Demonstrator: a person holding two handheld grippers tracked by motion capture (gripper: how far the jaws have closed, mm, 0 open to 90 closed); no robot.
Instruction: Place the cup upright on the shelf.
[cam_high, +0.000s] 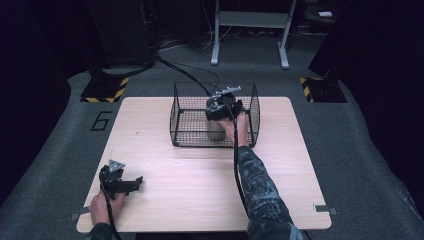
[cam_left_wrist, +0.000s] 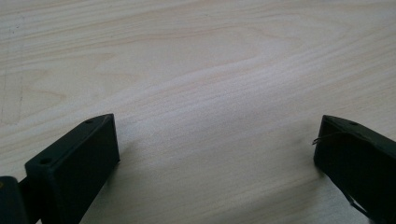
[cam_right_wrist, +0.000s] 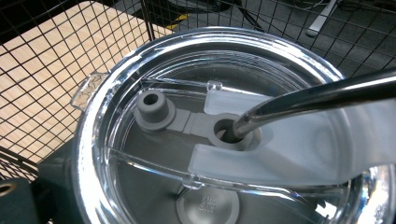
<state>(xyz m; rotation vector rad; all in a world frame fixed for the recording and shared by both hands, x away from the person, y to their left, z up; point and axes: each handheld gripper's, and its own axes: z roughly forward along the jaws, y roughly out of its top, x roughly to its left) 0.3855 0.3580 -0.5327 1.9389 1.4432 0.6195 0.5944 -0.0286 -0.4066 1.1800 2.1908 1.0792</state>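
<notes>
Basket: black wire-mesh basket (cam_high: 252, 107), far-centre on the pale wooden table (cam_high: 165, 165).
Tumbler: grey metal tumbler (cam_high: 215, 130) with clear plastic lid (cam_right_wrist: 112, 88) and steel straw (cam_right_wrist: 317, 95), upright inside basket; probably rigid, smooth, slippery; grasp body, not straw.
Right gripper (cam_high: 222, 107): at tumbler's top; jaw state indiscernible.
Left gripper (cam_left_wrist: 217, 154): well away from basket, jaws spread, empty.

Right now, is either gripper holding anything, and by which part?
The right gripper is at the grey tumbler in the wire basket, near its clear lid; whether the jaws grip it cannot be told. The left gripper is open, holding nothing.
</notes>
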